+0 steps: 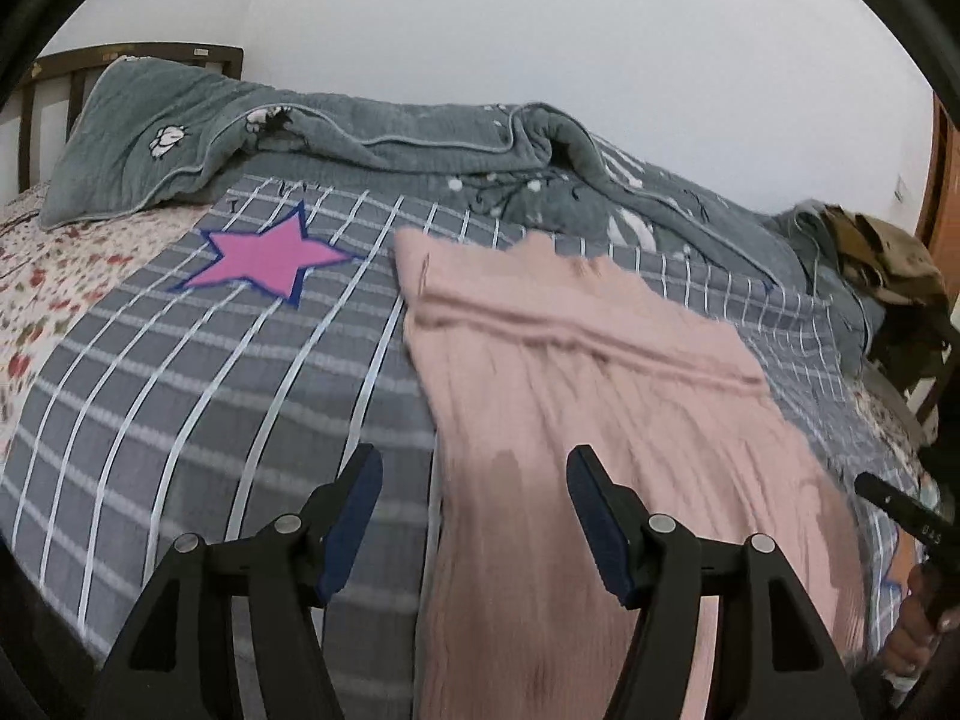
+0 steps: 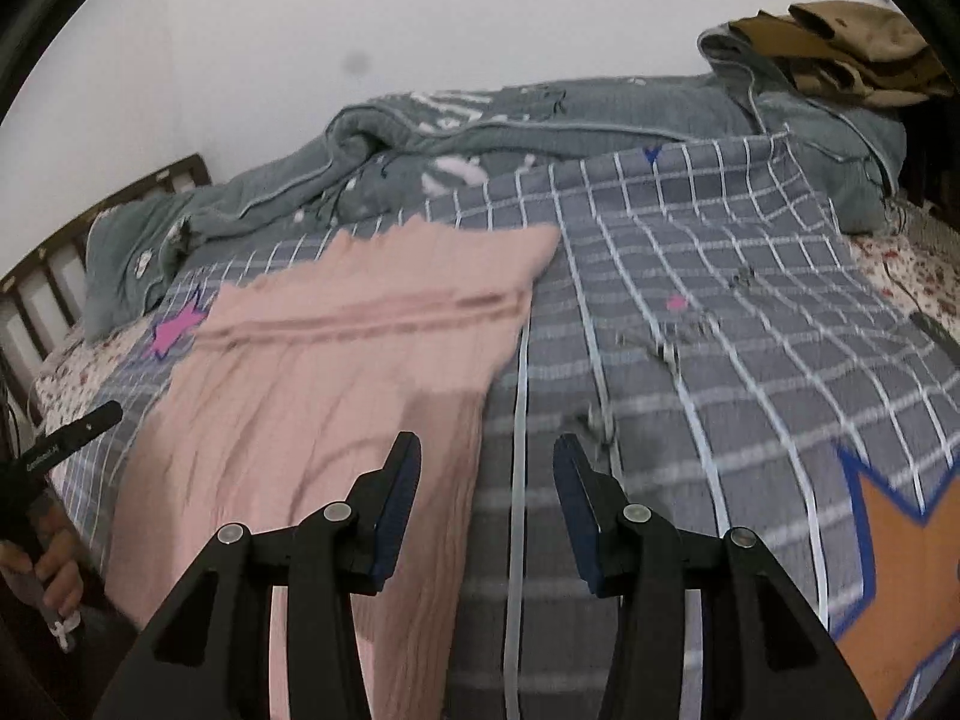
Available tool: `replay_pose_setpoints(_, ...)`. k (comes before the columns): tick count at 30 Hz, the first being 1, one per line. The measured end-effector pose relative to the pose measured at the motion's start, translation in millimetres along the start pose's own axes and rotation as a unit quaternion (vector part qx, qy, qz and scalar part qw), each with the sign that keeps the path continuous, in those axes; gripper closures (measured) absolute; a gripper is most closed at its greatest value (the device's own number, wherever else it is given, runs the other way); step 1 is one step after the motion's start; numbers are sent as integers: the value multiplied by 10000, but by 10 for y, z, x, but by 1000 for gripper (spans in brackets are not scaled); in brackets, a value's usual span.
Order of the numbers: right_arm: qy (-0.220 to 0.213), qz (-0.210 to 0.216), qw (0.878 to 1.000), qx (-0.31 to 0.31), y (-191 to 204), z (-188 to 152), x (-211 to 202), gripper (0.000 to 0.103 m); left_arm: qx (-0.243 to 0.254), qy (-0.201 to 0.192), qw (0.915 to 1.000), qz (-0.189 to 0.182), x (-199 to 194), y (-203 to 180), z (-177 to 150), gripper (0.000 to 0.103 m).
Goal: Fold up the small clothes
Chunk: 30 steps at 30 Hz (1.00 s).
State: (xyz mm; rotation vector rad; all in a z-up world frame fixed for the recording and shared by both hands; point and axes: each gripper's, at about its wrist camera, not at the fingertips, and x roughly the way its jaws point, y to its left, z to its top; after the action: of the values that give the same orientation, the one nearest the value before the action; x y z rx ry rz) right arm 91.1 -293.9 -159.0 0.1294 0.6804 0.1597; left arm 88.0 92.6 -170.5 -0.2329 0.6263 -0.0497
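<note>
Across the left wrist view we see a grey checked bedspread [image 1: 180,372], the pink garment [image 1: 600,372] lower right, our left gripper [image 1: 474,480] agape, empty. On the right wrist view, the garment lies left; our right gripper [image 2: 486,468] is parted, empty.

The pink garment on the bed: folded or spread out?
Spread out. The pink garment lies flat and long across the checked bedcover, no fold visible.
</note>
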Motion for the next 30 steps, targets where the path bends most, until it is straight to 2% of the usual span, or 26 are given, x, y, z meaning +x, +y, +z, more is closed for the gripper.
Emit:
replay_pose_setpoints(4,114,76,9999,-10,5,-230,-123,58,4,134,9999,44,-154,68,-221,41)
replay_pose_setpoints(12,180,375,9991,47,101,-573,-328,58,-500,423,9976,-216,-352,304,-546,41)
replay_pose_setpoints(20,298,393,9988,-21,196,-736,-354,63,-398,624,9970,-208,-353,264,-721,43)
replay_pose_setpoints(24,468,323,9984,-65,220,-779,-289,70,-361,700,9965,-282,-316,228,-736,48)
replay_pose_setpoints(30,577,187,9980,-182,278,-814,-221,73,-342,838,9954,-323,-236,177,-757,58)
